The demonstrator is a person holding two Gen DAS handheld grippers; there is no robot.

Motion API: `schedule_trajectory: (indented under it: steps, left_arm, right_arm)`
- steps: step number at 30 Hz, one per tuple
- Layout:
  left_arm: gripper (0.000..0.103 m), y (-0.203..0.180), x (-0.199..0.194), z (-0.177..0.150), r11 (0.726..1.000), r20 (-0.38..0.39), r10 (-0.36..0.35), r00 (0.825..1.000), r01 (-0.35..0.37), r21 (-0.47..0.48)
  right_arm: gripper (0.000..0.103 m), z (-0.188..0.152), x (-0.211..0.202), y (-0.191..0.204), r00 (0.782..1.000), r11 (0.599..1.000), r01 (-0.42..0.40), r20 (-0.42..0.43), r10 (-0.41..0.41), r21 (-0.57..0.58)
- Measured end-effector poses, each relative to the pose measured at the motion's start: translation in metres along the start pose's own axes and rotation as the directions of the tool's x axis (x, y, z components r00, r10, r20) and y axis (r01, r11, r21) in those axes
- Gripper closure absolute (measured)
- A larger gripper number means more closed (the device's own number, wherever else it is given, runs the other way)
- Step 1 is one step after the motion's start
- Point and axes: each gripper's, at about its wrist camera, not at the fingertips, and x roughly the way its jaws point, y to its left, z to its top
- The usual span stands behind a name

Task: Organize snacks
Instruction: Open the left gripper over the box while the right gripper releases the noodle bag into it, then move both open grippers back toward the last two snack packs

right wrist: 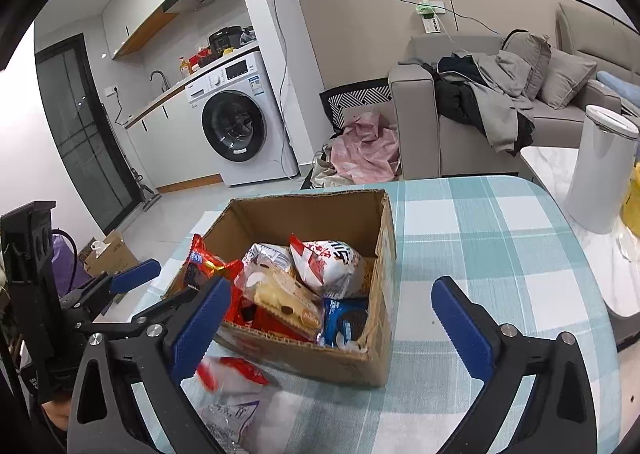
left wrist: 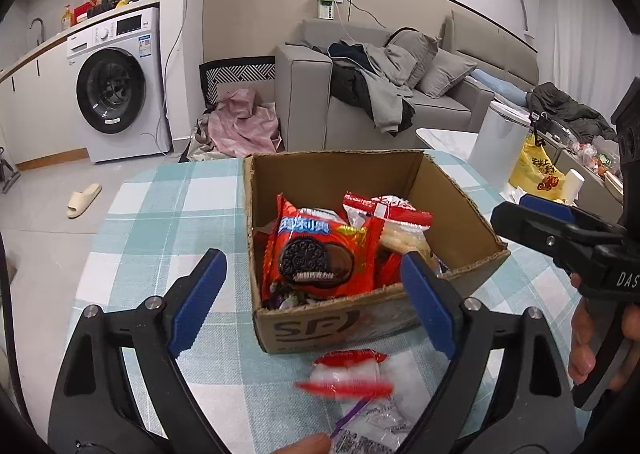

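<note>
A cardboard box (left wrist: 460, 214) is sitting open, holding upright snack packets, a red cookie packet (left wrist: 320, 250) leaning in front. A blurred red-and-white packet (left wrist: 348, 372) is lying just before the box.

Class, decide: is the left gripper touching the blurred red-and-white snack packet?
Apart. The left wrist view shows the left gripper open, the red-and-white snack packet lying clear between its fingers.

The box (left wrist: 460, 210) in front of me is matt brown cardboard, its cut edges rough and ragged. The snack packets (left wrist: 320, 254) inside it are glossy plastic film, crinkled and catching light. My table wears a smooth checked cloth (right wrist: 500, 246) with a soft, dull finish. My left gripper (left wrist: 316, 302) is matt black plastic with ridged blue pads (left wrist: 200, 302) and small shiny metal pins.
</note>
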Motion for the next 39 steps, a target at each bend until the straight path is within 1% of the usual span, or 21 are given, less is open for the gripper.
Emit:
schedule_trajectory:
  steps: [2, 3, 5, 13, 19, 27, 34, 39]
  left_arm:
    - [0.013, 0.001, -0.007, -0.004, 1.0, 0.001, 0.009, 1.0, -0.009, -0.004]
    - [0.007, 0.002, -0.01, -0.007, 1.0, 0.001, 0.013, 1.0, -0.013, -0.008]
    - [0.001, 0.004, -0.016, -0.011, 1.0, 0.008, 0.018, 1.0, -0.018, -0.017]
    - [0.001, 0.013, -0.037, -0.032, 0.999, -0.006, 0.035, 0.999, -0.036, -0.037]
    - [0.001, 0.017, -0.05, -0.046, 0.998, -0.02, 0.039, 0.999, -0.04, -0.049]
    - [0.001, 0.019, -0.066, -0.066, 0.997, -0.039, 0.062, 0.997, -0.063, -0.047]
    - [0.001, 0.02, -0.074, -0.083, 0.997, -0.06, 0.069, 0.996, -0.072, -0.036]
    - [0.001, 0.022, -0.078, -0.095, 0.996, -0.077, 0.072, 0.994, -0.075, -0.045]
  right_arm:
    - [0.001, -0.004, -0.003, 0.0, 1.0, 1.0, 0.004, -0.002, -0.004, -0.001]
    - [0.001, -0.007, -0.004, 0.0, 1.0, 1.0, 0.003, -0.004, -0.003, -0.004]
    - [0.001, -0.012, -0.008, 0.0, 1.0, 1.0, 0.004, -0.009, -0.004, -0.008]
    - [0.0, -0.028, -0.014, -0.003, 0.999, 1.0, -0.017, -0.034, 0.017, 0.01]
    - [0.0, -0.04, -0.019, 0.003, 0.997, 0.999, -0.039, -0.06, 0.04, 0.016]
    - [0.0, -0.055, -0.025, 0.017, 0.996, 0.999, -0.042, -0.081, 0.042, -0.005]
    - [0.0, -0.071, -0.023, 0.025, 0.991, 0.998, -0.057, -0.125, 0.056, -0.006]
    - [0.0, -0.082, -0.02, 0.033, 0.985, 0.998, -0.067, -0.159, 0.064, -0.013]
